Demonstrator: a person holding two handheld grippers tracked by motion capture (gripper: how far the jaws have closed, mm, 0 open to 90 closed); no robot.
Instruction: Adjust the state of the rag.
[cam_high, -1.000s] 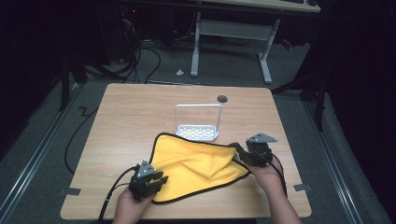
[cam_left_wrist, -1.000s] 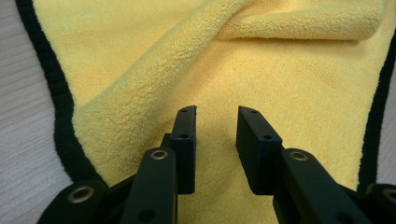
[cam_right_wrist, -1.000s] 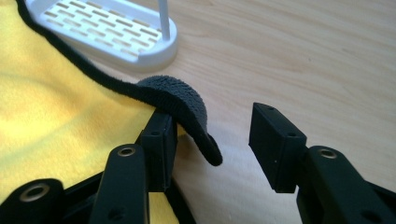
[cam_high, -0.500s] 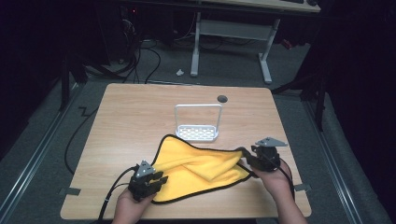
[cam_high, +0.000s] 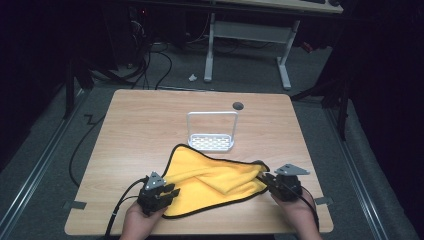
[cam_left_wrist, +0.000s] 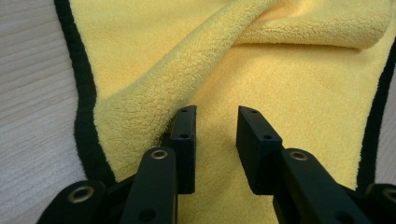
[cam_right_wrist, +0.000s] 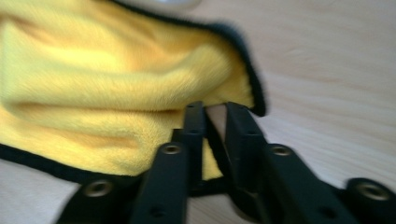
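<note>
A yellow cloth (cam_high: 215, 182) with a black hem lies rumpled on the near half of the wooden table (cam_high: 145, 125). My left gripper (cam_high: 169, 191) sits at the cloth's near left corner. Its jaws stand apart over flat yellow pile (cam_left_wrist: 280, 70), and a raised fold runs beside the left one, so my left gripper (cam_left_wrist: 215, 114) is open. My right gripper (cam_high: 265, 179) is at the cloth's right corner. Its jaws have just been closing. In the right gripper view, my right gripper (cam_right_wrist: 215, 108) is shut on the hemmed corner of the cloth (cam_right_wrist: 93, 93).
A small white wire rack (cam_high: 211, 142) stands upright just behind the cloth, mid-table. A dark round cable hole (cam_high: 238, 105) lies behind it. Cables trail off the table's near left edge. A white desk frame (cam_high: 250, 32) stands on the floor beyond.
My right gripper moved toward the table's near right and its jaws closed in on the cloth's right corner. The cloth's right side now lies stretched farther that way. The left gripper stayed put.
</note>
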